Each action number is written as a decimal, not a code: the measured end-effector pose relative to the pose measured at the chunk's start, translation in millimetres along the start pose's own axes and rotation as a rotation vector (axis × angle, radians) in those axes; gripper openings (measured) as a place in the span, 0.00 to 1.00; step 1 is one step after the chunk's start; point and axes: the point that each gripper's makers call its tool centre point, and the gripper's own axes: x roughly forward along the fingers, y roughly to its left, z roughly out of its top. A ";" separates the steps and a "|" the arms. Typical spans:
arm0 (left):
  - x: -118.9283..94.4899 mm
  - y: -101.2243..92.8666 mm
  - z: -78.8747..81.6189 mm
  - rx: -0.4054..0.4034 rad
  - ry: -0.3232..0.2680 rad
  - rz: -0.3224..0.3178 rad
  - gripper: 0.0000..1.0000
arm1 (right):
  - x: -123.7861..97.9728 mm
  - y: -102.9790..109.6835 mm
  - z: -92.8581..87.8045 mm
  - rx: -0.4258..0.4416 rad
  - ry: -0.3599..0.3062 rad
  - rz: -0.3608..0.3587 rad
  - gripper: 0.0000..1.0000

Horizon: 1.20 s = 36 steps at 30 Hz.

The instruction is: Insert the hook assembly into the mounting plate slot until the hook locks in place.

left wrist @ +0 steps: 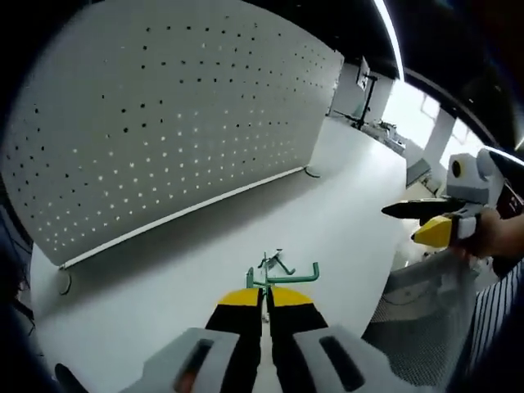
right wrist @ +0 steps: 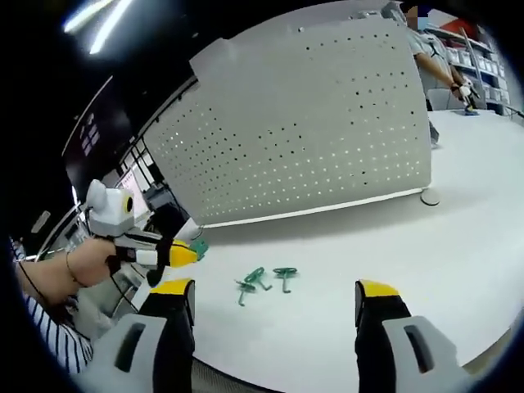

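The white perforated mounting plate (left wrist: 164, 123) stands upright at the back of the white table and also shows in the right gripper view (right wrist: 311, 123). My left gripper (left wrist: 264, 296) is shut on a green hook (left wrist: 286, 278), held low over the table in front of the plate; a small grey metal part (left wrist: 275, 262) sits at the hook. In the right gripper view the left gripper (right wrist: 176, 252) shows at the left with green at its tip. My right gripper (right wrist: 270, 288) is open and holds nothing, and it shows at the right of the left gripper view (left wrist: 434, 225). Three loose green hooks (right wrist: 262, 280) lie on the table before it.
The table's edge (left wrist: 385, 286) runs close on the right in the left gripper view. A person (right wrist: 426, 49) stands beyond the plate's far end. A cable and round foot (right wrist: 429, 196) lie at the plate's right corner. Shelves and stands fill the background.
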 end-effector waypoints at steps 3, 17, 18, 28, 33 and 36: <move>-2.8 -3.3 7.0 -0.002 -0.018 -0.006 0.01 | 7.1 15.5 6.2 -0.021 0.002 0.037 0.72; -15.5 -36.8 30.0 -0.057 -0.135 -0.105 0.01 | 32.6 65.7 16.5 0.153 -0.016 0.156 0.47; -16.1 -38.2 30.2 -0.055 -0.139 -0.109 0.01 | 33.3 68.2 18.9 0.182 -0.025 0.169 0.44; -20.5 -49.1 32.7 -0.042 -0.192 -0.138 0.01 | 40.2 83.2 27.9 0.249 -0.042 0.211 0.33; -22.9 -51.4 35.8 -0.027 -0.210 -0.143 0.01 | 43.2 91.6 25.6 0.307 -0.031 0.246 0.28; -23.9 -54.0 37.0 -0.024 -0.221 -0.148 0.01 | 45.4 96.3 23.0 0.344 -0.016 0.267 0.23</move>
